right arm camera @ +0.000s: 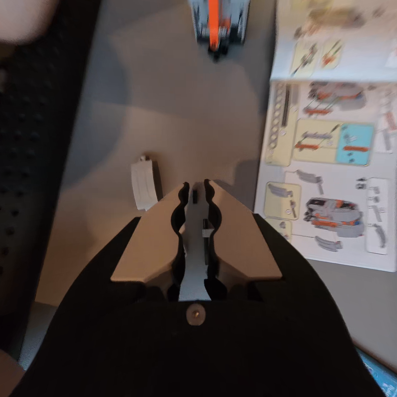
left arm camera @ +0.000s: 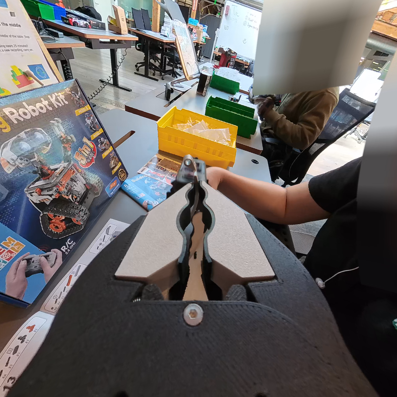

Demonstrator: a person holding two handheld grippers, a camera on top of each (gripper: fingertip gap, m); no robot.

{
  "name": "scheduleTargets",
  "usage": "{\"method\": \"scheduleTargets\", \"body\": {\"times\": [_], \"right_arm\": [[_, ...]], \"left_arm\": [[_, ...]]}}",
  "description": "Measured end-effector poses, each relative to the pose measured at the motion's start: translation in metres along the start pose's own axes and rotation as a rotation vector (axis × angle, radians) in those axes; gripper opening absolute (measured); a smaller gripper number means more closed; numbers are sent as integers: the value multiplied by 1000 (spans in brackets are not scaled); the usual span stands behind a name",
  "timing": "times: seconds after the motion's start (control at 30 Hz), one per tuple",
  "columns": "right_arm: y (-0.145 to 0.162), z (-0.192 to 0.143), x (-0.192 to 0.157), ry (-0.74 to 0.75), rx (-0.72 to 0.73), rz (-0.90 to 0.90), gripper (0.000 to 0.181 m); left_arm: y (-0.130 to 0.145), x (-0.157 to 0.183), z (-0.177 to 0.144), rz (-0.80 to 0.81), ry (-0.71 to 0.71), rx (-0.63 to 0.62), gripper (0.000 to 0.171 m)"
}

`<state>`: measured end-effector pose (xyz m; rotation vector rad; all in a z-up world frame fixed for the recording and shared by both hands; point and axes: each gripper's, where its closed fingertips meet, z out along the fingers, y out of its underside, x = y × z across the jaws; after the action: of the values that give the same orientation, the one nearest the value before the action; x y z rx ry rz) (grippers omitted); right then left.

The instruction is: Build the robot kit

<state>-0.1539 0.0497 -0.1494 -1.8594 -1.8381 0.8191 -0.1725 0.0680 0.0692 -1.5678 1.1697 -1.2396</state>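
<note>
My left gripper is raised over the grey table, its fingers closed together with a thin dark strip between them. A dark grey part with a round silver fitting stands just past the tip. I cannot tell whether it is held. A person's hand is right behind it. My right gripper points down at the table, jaws a narrow gap apart. A small black pin and a black axle with a grey bush show in that gap. A white curved panel lies just left of the tip.
A robot kit box leans at the left, with a yellow bin of bags, green bins, booklets and an instruction sheet. An open manual lies right; a grey, black and orange assembly sits ahead. Another person sits opposite.
</note>
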Motion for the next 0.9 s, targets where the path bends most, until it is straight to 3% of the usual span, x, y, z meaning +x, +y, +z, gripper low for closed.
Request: {"method": "scheduleTargets", "body": {"times": [0.13,0.23,0.3,0.4,0.43,0.47,0.57,0.67,0.8,0.9], "right_arm": [[-76,-65,2,59,420,20,23],[-133,-124,-14,15,778,40,37],[-148,-143,-21,41,873,5,38],[-151,-143,-14,185,822,-30,35],[-152,-141,-17,200,807,-55,26],[-153,-141,-20,209,797,-86,3],[-160,-147,-21,246,824,-90,1],[-164,-151,-15,336,818,-90,1],[-163,-142,-17,384,743,-133,1],[-163,-136,-17,388,712,-147,1]], "left_arm": [[0,2,4,2,20,1,0],[-1,6,8,36,37,7,0],[-2,11,10,58,60,15,0],[-7,16,12,75,81,40,0],[-8,19,13,77,94,49,0],[-10,21,13,77,106,58,0],[-20,20,10,77,110,126,2],[-38,18,-1,76,89,251,26],[-47,24,-10,20,167,320,21],[-44,25,-8,-19,208,305,18]]}}
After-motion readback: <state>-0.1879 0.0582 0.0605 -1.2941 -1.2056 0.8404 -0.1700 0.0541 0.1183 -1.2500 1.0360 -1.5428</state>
